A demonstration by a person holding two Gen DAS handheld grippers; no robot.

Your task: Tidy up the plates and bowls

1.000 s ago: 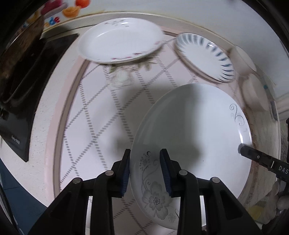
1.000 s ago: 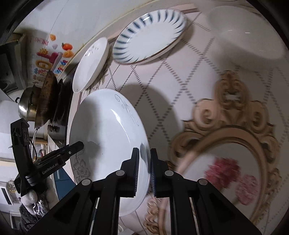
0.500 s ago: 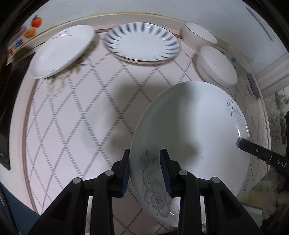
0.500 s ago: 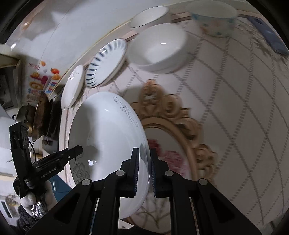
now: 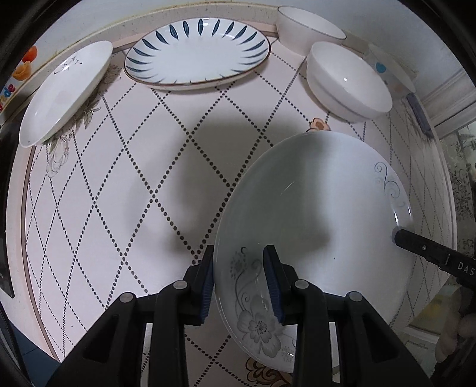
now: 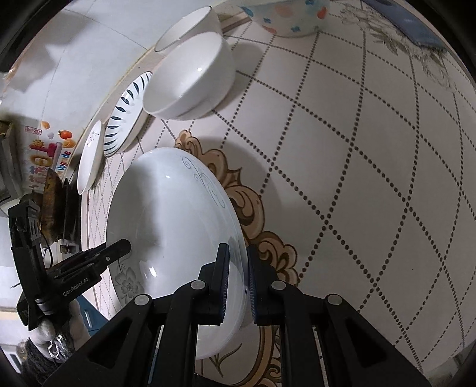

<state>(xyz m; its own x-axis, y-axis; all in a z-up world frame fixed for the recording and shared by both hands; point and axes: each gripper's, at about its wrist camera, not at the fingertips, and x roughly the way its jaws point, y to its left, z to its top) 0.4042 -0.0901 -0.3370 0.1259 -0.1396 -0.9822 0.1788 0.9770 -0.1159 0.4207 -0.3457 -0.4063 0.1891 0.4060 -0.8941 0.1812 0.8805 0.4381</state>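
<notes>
A large white plate (image 5: 312,208) with grey flower print hangs above the patterned tabletop, held at two rims. My left gripper (image 5: 239,279) is shut on its flower-printed rim. On the opposite rim of this large white plate (image 6: 169,220), my right gripper (image 6: 238,279) is shut too. In the left wrist view the right gripper's finger (image 5: 428,251) shows at the far rim. Along the wall lie a blue-striped plate (image 5: 196,56) and a plain white plate (image 5: 65,89). Two white bowls (image 5: 348,80) (image 5: 309,28) sit to their right.
A spotted bowl (image 6: 285,15) stands at the back of the table, and a dark blue flat object (image 6: 416,26) lies near it. A golden ornate print (image 6: 241,193) marks the tablecloth under the plate. A stove with dark cookware (image 6: 56,202) is at the left.
Both grippers carried the large plate rightwards along the table. The stove slid out of the left wrist view and the bowls came in; the grips stayed the same.
</notes>
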